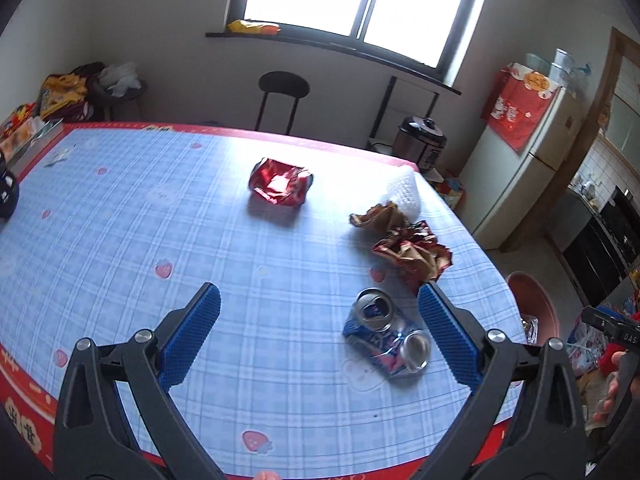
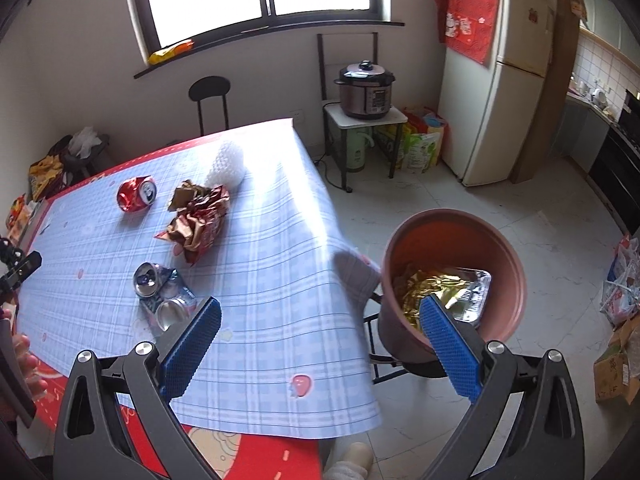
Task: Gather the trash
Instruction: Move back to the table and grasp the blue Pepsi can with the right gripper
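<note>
A crushed blue can [image 1: 386, 332] lies on the checked tablecloth [image 1: 160, 220] between the fingers of my open, empty left gripper [image 1: 320, 296], close to the right finger. It also shows in the right wrist view [image 2: 162, 294]. A crushed red can [image 1: 280, 181] [image 2: 136, 193], crumpled brown-red wrappers [image 1: 408, 246] [image 2: 196, 220] and a white crumpled wad [image 1: 404, 192] [image 2: 226, 168] lie farther back. My right gripper [image 2: 320, 304] is open and empty above the table's right edge. Beside it a brown bin [image 2: 516, 280] holds gold foil and a foil tray [image 2: 472, 292].
A black stool [image 1: 284, 88] stands behind the table. A pressure cooker [image 2: 366, 88] sits on a small stand, next to a white fridge [image 2: 492, 92]. Bags and a cardboard box [image 2: 616, 364] lie on the floor at right. Boxes [image 1: 24, 132] sit at the table's far left.
</note>
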`<state>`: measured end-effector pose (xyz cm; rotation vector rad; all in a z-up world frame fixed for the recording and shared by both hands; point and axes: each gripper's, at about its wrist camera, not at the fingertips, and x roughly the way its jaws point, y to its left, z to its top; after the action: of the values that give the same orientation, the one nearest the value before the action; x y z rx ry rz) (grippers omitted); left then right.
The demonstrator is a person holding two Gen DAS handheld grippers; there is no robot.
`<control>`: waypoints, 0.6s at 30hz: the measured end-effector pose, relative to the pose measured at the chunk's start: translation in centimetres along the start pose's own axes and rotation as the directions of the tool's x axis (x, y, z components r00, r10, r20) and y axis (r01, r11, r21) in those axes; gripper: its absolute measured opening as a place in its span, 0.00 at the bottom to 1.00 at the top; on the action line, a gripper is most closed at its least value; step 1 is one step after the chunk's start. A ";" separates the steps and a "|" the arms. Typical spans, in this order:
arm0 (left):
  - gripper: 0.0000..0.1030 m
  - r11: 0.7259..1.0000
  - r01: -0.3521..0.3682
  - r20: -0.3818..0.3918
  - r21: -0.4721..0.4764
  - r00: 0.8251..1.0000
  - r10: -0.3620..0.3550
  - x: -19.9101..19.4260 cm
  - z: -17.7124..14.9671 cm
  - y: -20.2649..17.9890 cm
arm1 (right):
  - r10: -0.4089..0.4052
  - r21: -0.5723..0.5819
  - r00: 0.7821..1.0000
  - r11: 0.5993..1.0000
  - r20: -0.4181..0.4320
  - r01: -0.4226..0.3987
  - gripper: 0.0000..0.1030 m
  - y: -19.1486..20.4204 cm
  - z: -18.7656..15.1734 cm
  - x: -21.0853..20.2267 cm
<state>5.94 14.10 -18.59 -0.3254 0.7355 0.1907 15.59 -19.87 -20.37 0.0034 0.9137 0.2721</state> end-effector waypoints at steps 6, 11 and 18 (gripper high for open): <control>0.95 0.996 -0.030 -0.036 -0.080 0.999 0.027 -0.2 -1.9 5.7 | 0.114 -0.150 0.987 0.980 -0.116 -0.131 0.95 8.1 -0.6 5.3; 0.95 0.993 -0.059 -0.072 -0.102 0.996 0.052 0.0 -2.7 9.3 | 0.147 -0.289 0.973 0.937 -0.179 -0.195 0.95 16.0 -1.4 9.5; 0.95 0.991 -0.079 -0.083 -0.110 0.994 0.070 0.5 -2.3 13.6 | 0.089 -0.344 0.972 0.925 -0.219 -0.162 0.89 23.3 -1.5 15.2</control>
<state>1.04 25.94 -23.60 -0.4153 0.8178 0.2924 17.85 5.97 -30.34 -0.3113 1.0537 0.5666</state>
